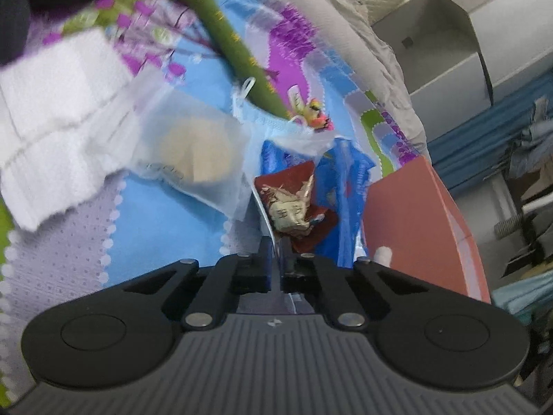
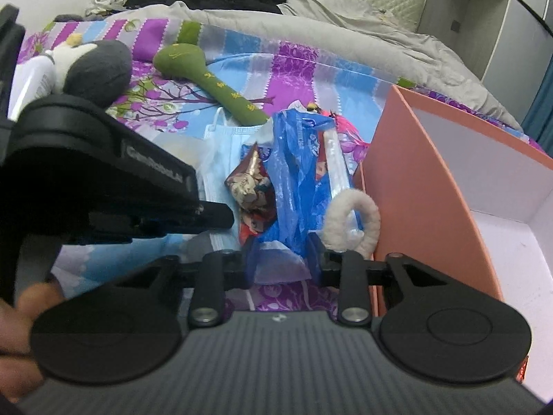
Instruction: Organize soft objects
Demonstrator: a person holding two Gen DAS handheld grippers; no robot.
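In the left wrist view, the left gripper point(image 1: 274, 252) sits at the bottom centre with its jaws drawn nearly together, pinching the thin pale edge of a red snack wrapper point(image 1: 293, 204) that rises just above the fingertips. To the wrapper's right lies a crumpled blue plastic bag point(image 1: 345, 186), and further right stands the pink box point(image 1: 414, 221). A green stuffed toy point(image 1: 235, 41) slants from the top centre down to the middle of the frame, with a white towel point(image 1: 58, 110) at the left and a translucent pouch point(image 1: 193, 152) beside it, all on the patterned bedsheet point(image 1: 166, 224). In the right wrist view, the right gripper point(image 2: 281, 263) is at the lower centre with its jaws spread apart around the lower end of the blue plastic bag point(image 2: 293, 180), not clamped. A white fluffy loop point(image 2: 352, 221) rests just above its right finger, against the pink box point(image 2: 414, 173). A light-blue face mask point(image 2: 224, 145) lies at centre left, and a grey-and-white plush point(image 2: 93, 65) sits in the upper left.
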